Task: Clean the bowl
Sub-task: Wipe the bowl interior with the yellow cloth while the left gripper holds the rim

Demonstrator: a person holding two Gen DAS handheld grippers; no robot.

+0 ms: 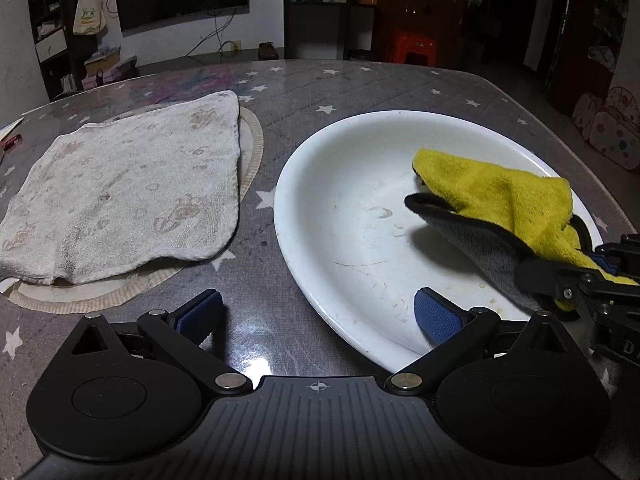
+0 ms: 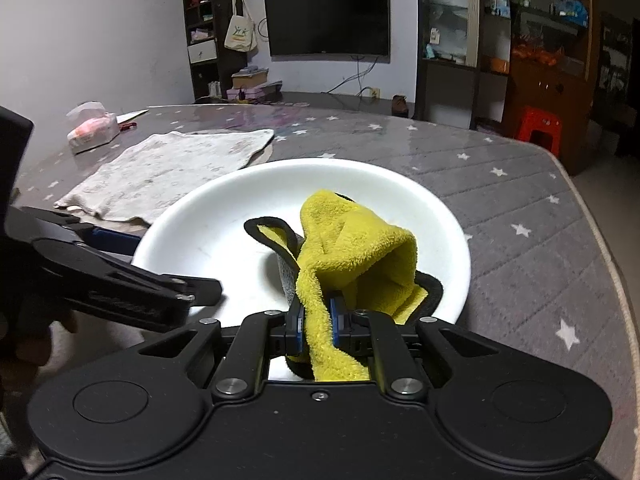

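In the white bowl (image 2: pixel 208 216), right tool (image 2: pixel 317 322) clamped on yellow cloth (image 2: pixel 356 248).

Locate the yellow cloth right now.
Pinched in the right gripper, the yellow cloth drapes into the white bowl, right of the white towel.

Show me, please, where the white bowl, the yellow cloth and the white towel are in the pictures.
white bowl (image 1: pixel 344 208), left wrist view, on its bare inner surface.
yellow cloth (image 2: pixel 352 240), right wrist view, on the raised fold above the closed jaws.
white towel (image 1: pixel 120 188), left wrist view, on its flat middle.
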